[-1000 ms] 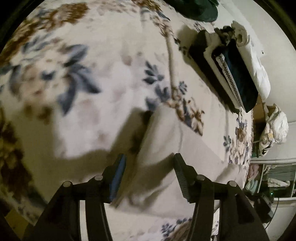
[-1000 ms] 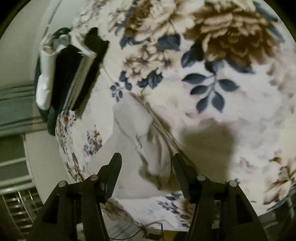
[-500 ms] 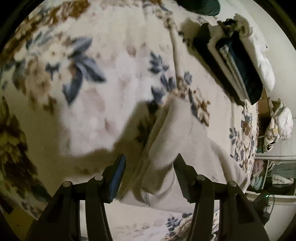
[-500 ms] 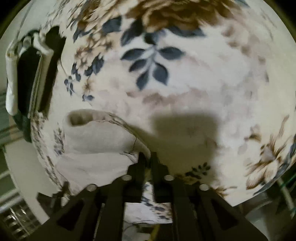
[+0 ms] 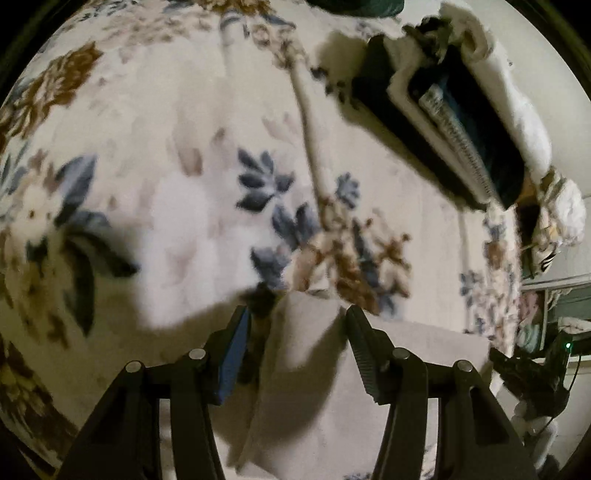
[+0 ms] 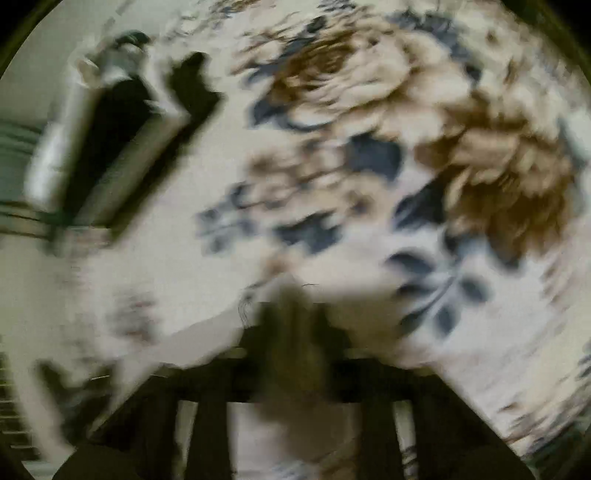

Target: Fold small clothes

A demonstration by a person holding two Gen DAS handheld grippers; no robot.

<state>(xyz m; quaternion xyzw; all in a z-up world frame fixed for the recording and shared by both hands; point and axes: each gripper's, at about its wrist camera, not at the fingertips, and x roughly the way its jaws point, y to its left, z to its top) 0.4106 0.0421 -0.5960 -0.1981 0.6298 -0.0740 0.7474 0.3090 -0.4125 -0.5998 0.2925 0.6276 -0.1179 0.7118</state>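
Note:
A small beige garment [image 5: 325, 387] lies on the floral bedspread [image 5: 177, 184]. My left gripper [image 5: 295, 332] is open, its fingers on either side of the garment's near corner, just above it. In the blurred right wrist view, my right gripper [image 6: 291, 314] is shut on the beige garment [image 6: 295, 435], with cloth bunched between the fingers and hanging below them.
A stack of folded clothes [image 5: 461, 122], dark and white, lies at the far right of the bed; it also shows in the right wrist view [image 6: 103, 140]. A dark green item [image 5: 354, 5] sits at the top edge. Shelves and clutter [image 5: 543, 325] stand beyond the bed's right edge.
My right gripper shut on the garment's edge half a second ago and now lifts it with fast motion. My left gripper has moved closer over the garment's corner, still open.

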